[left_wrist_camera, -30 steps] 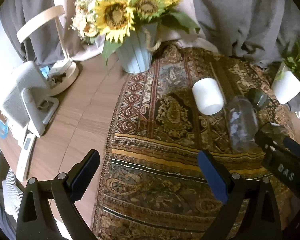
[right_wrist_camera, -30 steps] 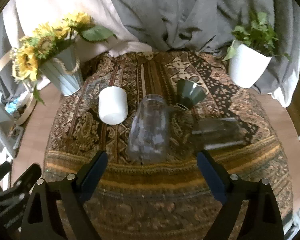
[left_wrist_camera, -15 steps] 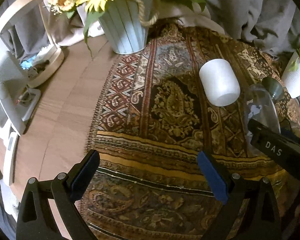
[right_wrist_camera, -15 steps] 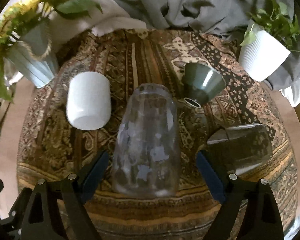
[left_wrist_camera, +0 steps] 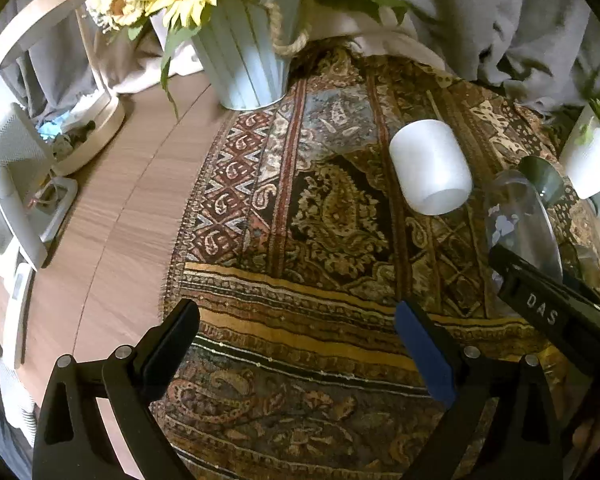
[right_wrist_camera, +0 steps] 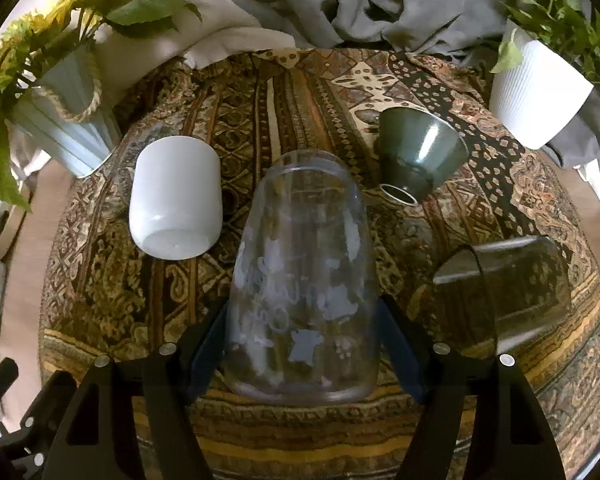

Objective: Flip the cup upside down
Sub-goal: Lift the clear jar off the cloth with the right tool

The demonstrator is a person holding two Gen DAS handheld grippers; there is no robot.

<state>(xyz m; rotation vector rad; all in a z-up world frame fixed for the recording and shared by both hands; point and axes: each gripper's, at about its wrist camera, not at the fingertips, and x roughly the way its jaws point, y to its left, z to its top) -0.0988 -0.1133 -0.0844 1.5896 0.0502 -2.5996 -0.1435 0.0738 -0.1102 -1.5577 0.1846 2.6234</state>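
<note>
A clear glass cup with white printed figures stands on the patterned cloth, wide end towards me. My right gripper is open, its blue-padded fingers on either side of the glass's near end, close to its walls; I cannot tell if they touch. The glass also shows in the left wrist view, partly behind the right gripper's black body. My left gripper is open and empty over the cloth's near left part.
A white cup, a dark green cup and a smoky glass stand around the clear glass. A sunflower vase is back left, a white plant pot back right. A white device sits on the wooden table at left.
My right gripper has moved forward until its open fingers straddle the clear glass. My left gripper has moved forward and lower over the cloth, staying open.
</note>
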